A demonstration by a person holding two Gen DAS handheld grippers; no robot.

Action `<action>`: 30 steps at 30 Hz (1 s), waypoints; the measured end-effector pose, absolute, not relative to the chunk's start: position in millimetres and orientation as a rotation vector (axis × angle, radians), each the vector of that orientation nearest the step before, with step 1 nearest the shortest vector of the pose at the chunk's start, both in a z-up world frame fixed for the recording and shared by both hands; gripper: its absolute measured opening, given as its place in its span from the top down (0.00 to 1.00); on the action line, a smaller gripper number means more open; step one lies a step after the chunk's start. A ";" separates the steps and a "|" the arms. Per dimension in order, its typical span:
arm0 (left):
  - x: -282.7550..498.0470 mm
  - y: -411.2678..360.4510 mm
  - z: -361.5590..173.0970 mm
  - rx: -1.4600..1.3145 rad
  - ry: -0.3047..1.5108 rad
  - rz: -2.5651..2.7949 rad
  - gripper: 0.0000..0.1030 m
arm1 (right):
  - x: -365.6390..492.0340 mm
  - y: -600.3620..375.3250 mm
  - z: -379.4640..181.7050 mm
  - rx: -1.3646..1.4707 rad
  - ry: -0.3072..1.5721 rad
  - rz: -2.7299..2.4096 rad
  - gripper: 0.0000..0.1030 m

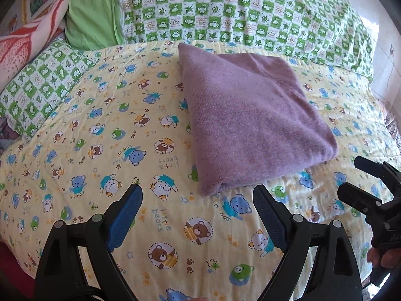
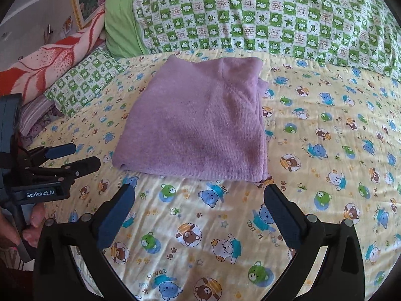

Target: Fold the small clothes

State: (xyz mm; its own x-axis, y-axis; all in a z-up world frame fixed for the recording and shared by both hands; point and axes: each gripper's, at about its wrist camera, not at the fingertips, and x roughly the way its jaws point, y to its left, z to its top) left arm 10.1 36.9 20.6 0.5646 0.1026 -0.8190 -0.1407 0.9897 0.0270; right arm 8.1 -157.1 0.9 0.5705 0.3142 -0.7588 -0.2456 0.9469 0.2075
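Note:
A purple knitted garment point(image 1: 248, 123) lies folded into a flat rectangle on the yellow bear-print bedspread point(image 1: 100, 150); it also shows in the right wrist view point(image 2: 203, 125). My left gripper point(image 1: 198, 190) is open and empty, just short of the garment's near corner. My right gripper point(image 2: 200, 193) is open and empty, just short of the garment's near edge. Each gripper shows in the other's view: the right one point(image 1: 351, 178) at the right side, the left one point(image 2: 82, 156) at the left side, both apart from the garment.
A green checked quilt point(image 1: 225, 12) is piled along the back of the bed. A green pillow point(image 1: 92, 17) and a red and white blanket point(image 1: 27, 40) lie at the back left. A framed picture point(image 2: 75, 2) hangs on the wall.

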 end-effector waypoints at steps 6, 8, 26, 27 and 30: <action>17.3 33.9 19.2 -0.019 0.948 0.155 0.12 | 16.8 -158.6 -12.6 0.096 0.924 0.322 0.00; 19.6 34.4 19.3 -0.021 0.944 0.156 0.12 | 20.1 -158.2 -13.7 0.091 0.919 0.328 0.00; 21.3 28.7 23.6 -0.017 0.919 0.161 0.10 | 31.3 -153.0 -15.8 0.062 0.901 0.348 0.00; 21.1 28.3 23.9 -0.015 0.918 0.160 0.10 | 31.1 -152.8 -15.4 0.063 0.900 0.348 0.00; 21.1 27.6 24.6 -0.013 0.915 0.160 0.10 | 30.5 -151.3 -14.4 0.066 0.897 0.348 0.00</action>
State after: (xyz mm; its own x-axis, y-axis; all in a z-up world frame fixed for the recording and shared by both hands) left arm 21.1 27.6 24.6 0.5985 0.1322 -0.7901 -0.1432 0.9881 0.0568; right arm 30.5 -151.3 -14.4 0.5722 0.3237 -0.7535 -0.2694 0.9420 0.2001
